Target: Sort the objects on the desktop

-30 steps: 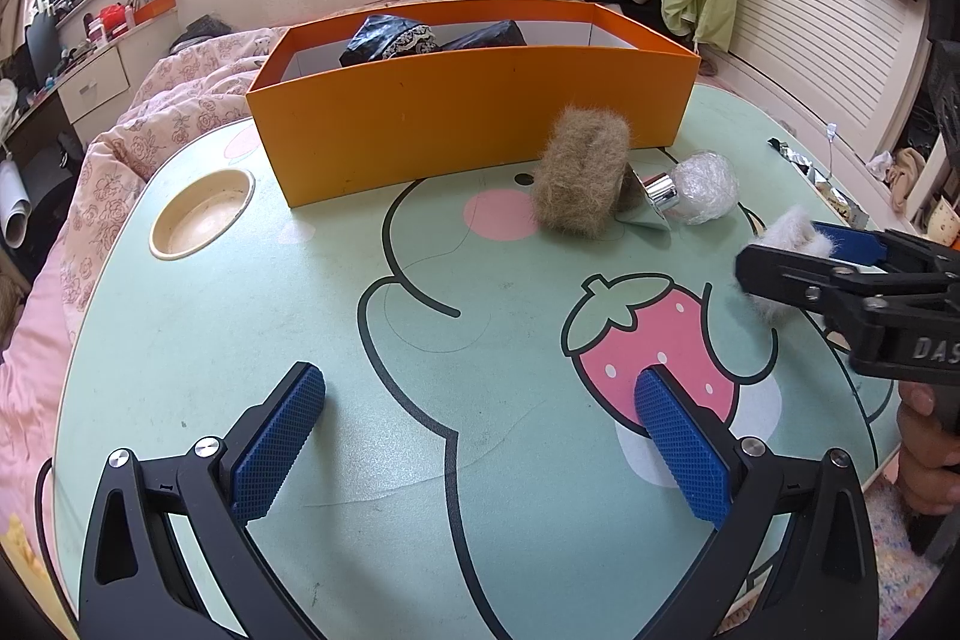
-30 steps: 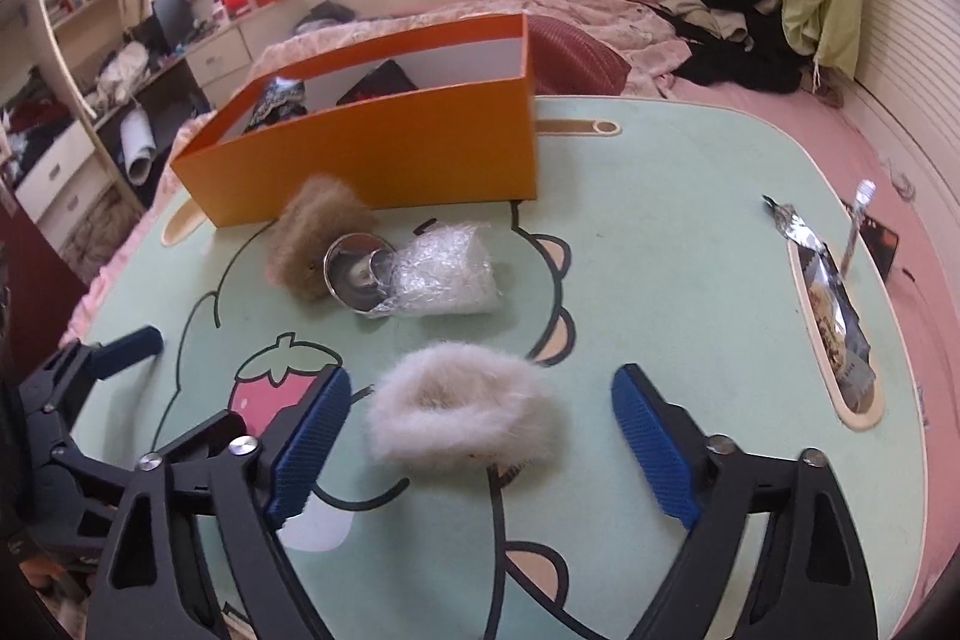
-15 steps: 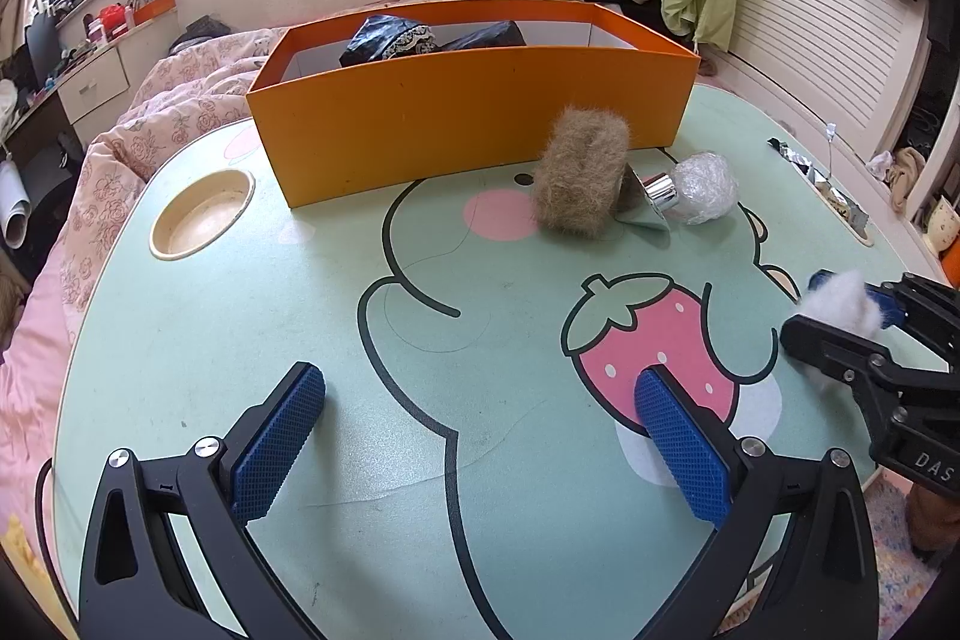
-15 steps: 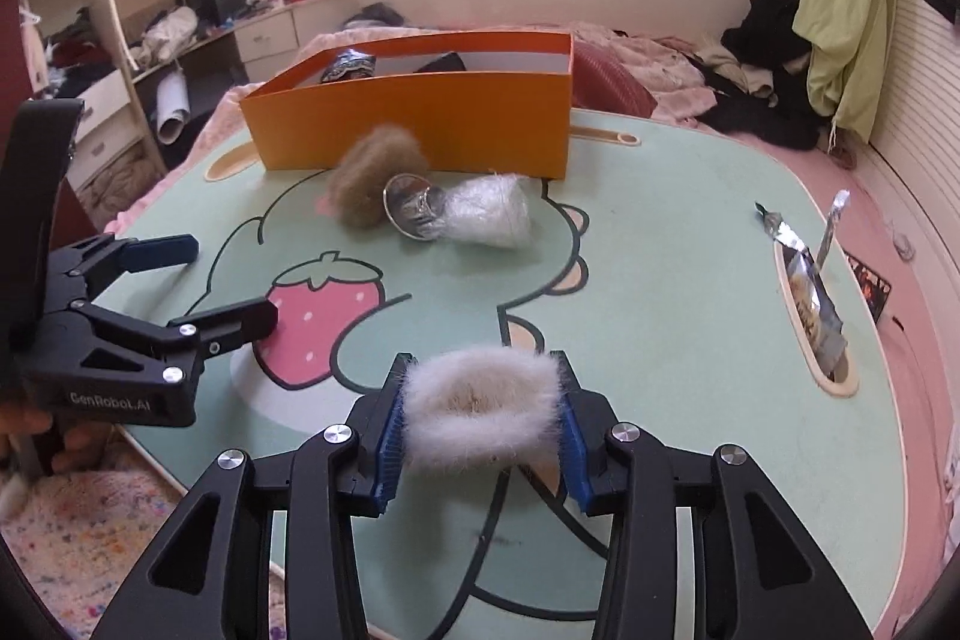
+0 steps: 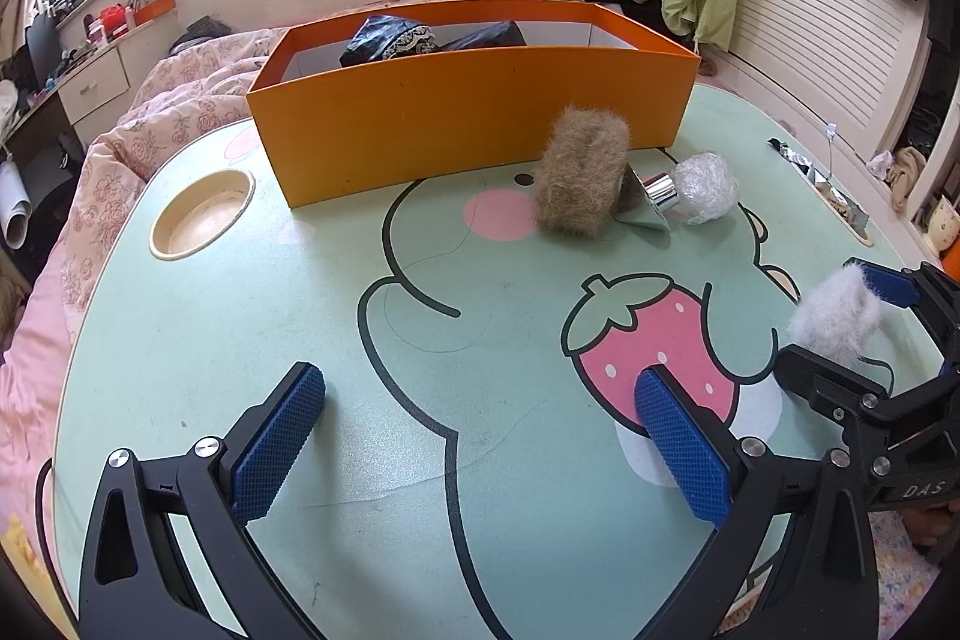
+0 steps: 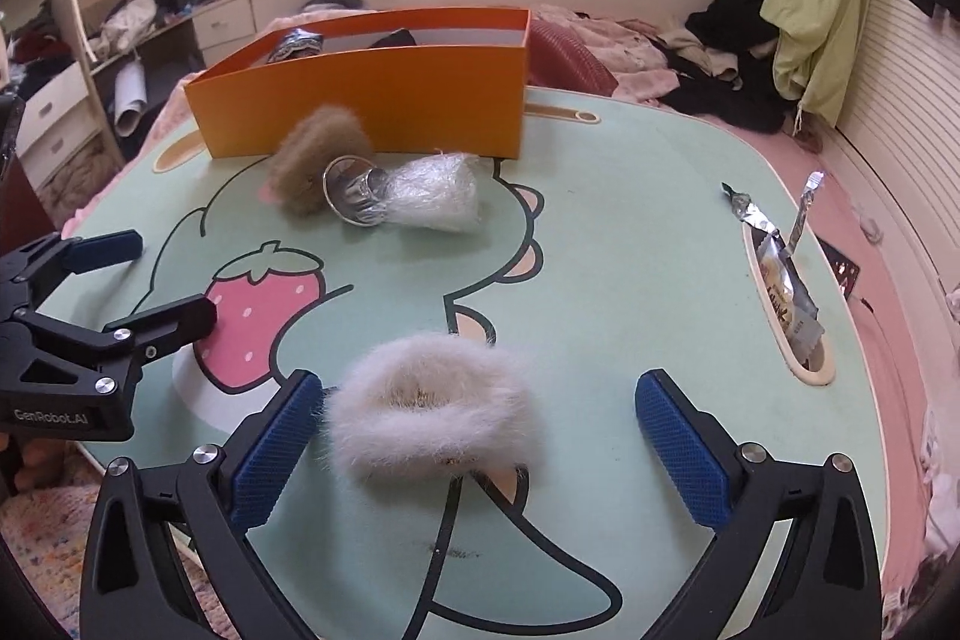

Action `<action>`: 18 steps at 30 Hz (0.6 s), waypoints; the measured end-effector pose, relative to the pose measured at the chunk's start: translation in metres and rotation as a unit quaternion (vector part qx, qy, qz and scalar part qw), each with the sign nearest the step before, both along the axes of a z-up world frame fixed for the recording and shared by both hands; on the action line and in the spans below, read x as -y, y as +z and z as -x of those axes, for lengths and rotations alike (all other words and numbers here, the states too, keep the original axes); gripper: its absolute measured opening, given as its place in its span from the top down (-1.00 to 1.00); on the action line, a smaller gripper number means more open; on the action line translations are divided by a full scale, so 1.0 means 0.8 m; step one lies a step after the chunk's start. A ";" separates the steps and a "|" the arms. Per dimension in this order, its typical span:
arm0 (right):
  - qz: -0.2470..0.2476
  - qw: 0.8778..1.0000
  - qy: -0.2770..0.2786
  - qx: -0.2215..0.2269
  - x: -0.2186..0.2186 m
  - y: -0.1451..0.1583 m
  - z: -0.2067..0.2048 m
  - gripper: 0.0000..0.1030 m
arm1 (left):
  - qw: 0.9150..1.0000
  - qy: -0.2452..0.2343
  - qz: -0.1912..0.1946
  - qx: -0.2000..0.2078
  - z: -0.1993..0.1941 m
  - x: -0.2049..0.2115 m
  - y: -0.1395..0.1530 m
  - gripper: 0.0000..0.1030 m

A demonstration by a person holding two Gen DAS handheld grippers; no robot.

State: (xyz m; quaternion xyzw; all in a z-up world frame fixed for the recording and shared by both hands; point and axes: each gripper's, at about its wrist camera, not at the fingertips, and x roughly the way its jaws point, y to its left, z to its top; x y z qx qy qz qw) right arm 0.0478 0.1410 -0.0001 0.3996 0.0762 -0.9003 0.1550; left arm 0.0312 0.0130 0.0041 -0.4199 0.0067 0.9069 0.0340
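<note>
A white fluffy hair clip [image 6: 429,403] lies between the wide-open fingers of my right gripper [image 6: 477,439], touching only the left pad; it also shows in the left wrist view [image 5: 837,319]. My left gripper [image 5: 480,436] is open and empty over the green table [image 5: 240,340]. A brown fluffy clip [image 5: 579,181] and a plastic-wrapped bottle with a silver cap [image 5: 696,187] lie in front of the orange box [image 5: 468,112], which holds dark items [image 5: 390,40].
A round cup recess [image 5: 201,214] sits at the table's left. A slot with snack wrappers [image 6: 786,304] is at the right edge. A bed with pink bedding [image 5: 108,160] lies beyond the table.
My right gripper was shut on the white clip half a second ago; now its jaws have opened wide and the clip sits loose between them. The left gripper has not moved.
</note>
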 end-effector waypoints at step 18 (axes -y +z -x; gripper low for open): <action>0.019 0.998 0.055 -0.027 0.010 0.009 -0.015 0.21 | 1.000 0.000 0.001 0.001 0.001 -0.002 -0.002 -0.99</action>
